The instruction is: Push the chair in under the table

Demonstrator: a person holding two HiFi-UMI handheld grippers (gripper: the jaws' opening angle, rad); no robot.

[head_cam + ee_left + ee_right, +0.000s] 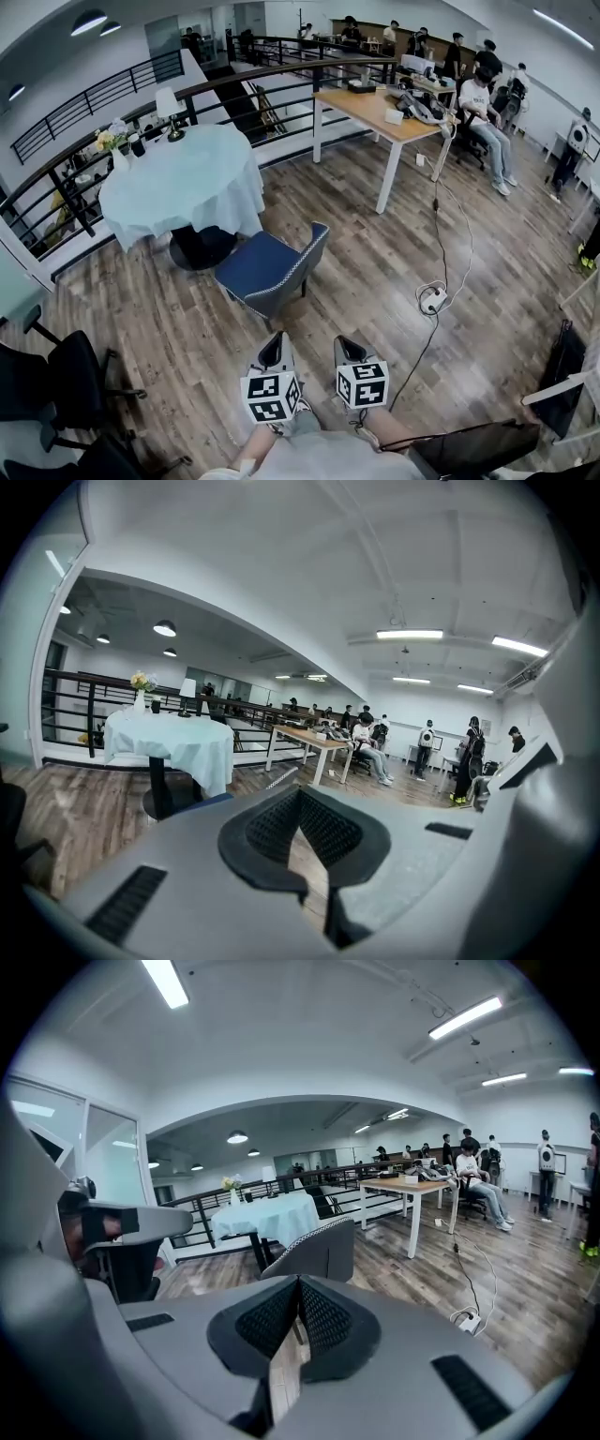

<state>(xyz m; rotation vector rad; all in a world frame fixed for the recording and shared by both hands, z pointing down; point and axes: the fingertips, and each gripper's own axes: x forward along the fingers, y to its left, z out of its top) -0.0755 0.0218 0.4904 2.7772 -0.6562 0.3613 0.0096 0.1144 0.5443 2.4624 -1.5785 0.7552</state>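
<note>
Clenched on nothing, the left tongs (273, 344) and right tongs (349, 345) face the back of the chair (272, 267) at 12 o'clock, with the bench (187, 178) beyond at 11 and the left tongs nearer.

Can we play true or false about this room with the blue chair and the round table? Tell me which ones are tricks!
1. The blue chair is already tucked under the round table. False: it stands pulled out, with its seat not under the table.
2. The left hand-held gripper and the right hand-held gripper are both shut and empty. True.
3. Flowers stand on the round table. True.
4. A power strip lies on the round table. False: it lies on the wooden floor, off to the right.
</note>
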